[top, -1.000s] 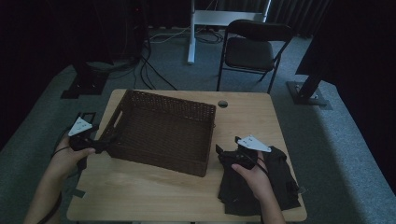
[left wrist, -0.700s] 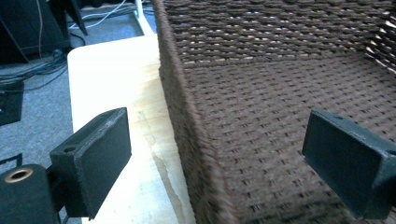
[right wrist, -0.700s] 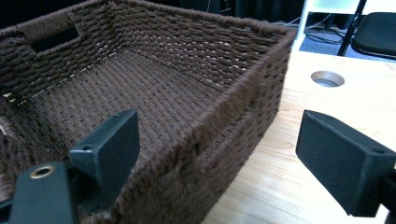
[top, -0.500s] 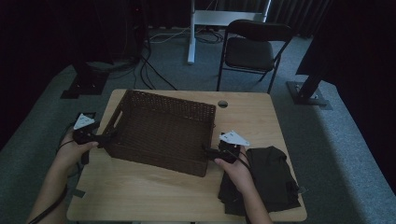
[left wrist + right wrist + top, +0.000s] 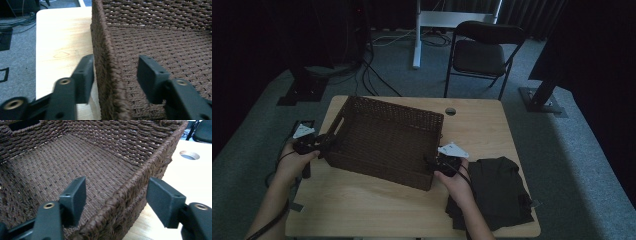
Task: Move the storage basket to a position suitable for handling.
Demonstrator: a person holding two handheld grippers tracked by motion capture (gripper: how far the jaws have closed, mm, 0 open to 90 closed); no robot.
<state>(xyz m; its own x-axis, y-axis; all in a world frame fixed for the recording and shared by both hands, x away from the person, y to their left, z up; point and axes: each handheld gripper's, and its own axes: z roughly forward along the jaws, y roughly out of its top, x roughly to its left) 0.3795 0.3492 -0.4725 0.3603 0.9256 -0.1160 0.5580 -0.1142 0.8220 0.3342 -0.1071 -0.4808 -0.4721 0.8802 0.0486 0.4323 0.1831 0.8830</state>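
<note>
- Left gripper (image 5: 113, 75): jaws straddle left wall of woven basket (image 5: 387, 135), closing in; outer pad touches, inner pad clear
- Right gripper (image 5: 116, 195): jaws likewise closing astride right wall, not gripping
- Basket rests on table (image 5: 492, 130), dark cloth (image 5: 502, 190) beside

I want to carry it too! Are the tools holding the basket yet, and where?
Not gripped yet: each tool straddles the basket rim at opposite ends, jaws just closing.

Dark brown woven basket (image 5: 387, 137), pale wood table (image 5: 482, 125).
</note>
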